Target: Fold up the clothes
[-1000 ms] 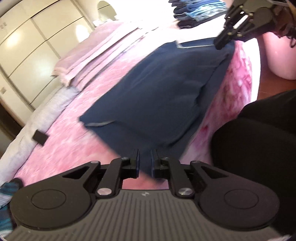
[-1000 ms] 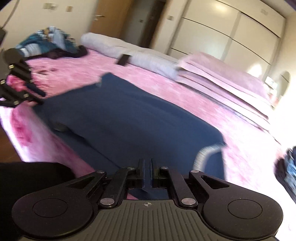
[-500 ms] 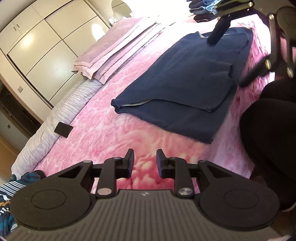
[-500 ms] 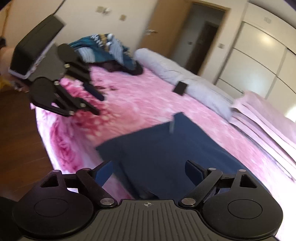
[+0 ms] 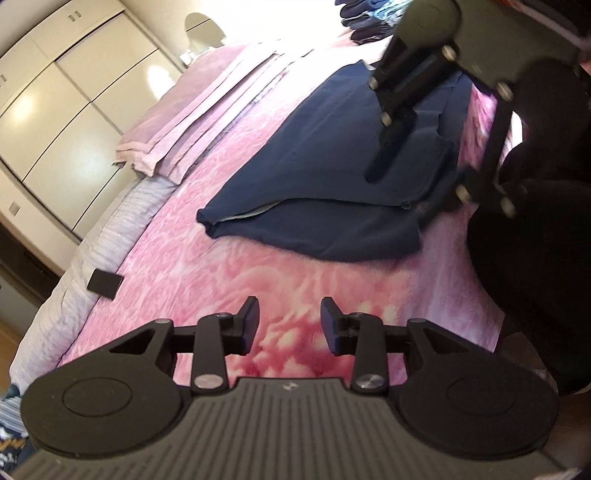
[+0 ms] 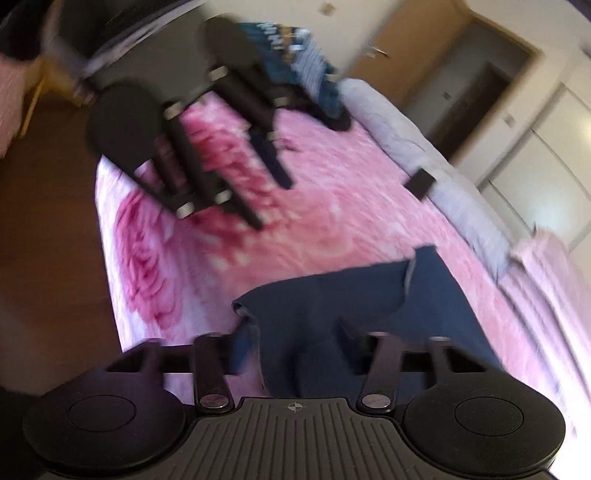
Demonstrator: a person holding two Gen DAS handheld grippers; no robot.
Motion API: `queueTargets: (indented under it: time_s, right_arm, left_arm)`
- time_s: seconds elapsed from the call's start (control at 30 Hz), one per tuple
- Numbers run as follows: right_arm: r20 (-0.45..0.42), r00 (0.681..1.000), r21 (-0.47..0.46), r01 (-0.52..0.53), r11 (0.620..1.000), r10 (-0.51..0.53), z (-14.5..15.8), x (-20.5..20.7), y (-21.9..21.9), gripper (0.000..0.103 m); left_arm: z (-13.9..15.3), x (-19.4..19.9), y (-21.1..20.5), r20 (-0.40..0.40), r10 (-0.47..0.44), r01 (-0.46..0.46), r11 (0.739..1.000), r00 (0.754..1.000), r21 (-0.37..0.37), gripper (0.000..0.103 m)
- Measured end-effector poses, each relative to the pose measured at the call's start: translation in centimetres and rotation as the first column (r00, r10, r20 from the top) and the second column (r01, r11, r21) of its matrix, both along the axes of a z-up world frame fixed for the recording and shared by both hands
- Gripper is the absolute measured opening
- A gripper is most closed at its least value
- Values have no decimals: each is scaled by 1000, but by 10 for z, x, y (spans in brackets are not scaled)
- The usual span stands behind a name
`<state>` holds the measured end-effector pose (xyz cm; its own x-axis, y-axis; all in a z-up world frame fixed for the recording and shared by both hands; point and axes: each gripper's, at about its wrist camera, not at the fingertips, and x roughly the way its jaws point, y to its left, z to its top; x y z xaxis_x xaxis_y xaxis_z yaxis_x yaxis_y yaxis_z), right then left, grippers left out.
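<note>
Navy garment (image 5: pixel 332 177) lies folded on the pink bedspread (image 5: pixel 295 291) near the bed's edge, one layer over another, likely laid flat for another fold. Left claw (image 5: pixel 290 325) gapes wide, empty, over bare bedspread, apart from the garment. Right claw (image 6: pixel 291 345) spread wide just above the garment, gripping nothing. Only the left view shows the stacked clothes (image 5: pixel 365 18) beyond; only the right shows the door (image 6: pixel 391 48).

Folded garment (image 5: pixel 332 177) on the bedspread (image 5: pixel 258 288) at my twelve o'clock, stacked blankets (image 5: pixel 207 110) at eleven, small flat object (image 5: pixel 104 283) on the bolster (image 5: pixel 96 254) at nine.
</note>
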<state>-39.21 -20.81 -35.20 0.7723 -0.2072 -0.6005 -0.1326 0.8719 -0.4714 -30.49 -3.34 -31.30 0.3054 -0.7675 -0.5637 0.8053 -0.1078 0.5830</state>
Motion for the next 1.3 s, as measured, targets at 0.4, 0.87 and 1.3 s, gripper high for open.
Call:
queueTargets:
  time_s: [0.4, 0.87, 1.3]
  right_arm:
    - [144, 979, 182, 117, 976, -144, 51, -34, -19, 0]
    - [149, 971, 306, 134, 942, -187, 62, -43, -24, 0]
    - [88, 989, 138, 104, 985, -117, 13, -46, 3, 76]
  left_arm:
    - [-17, 0, -64, 143, -241, 239, 970, 960, 36, 45]
    - [-36, 40, -140, 368, -402, 373, 916, 839, 150, 17]
    - [-25, 47, -140, 232, -366, 347, 930, 901, 123, 6]
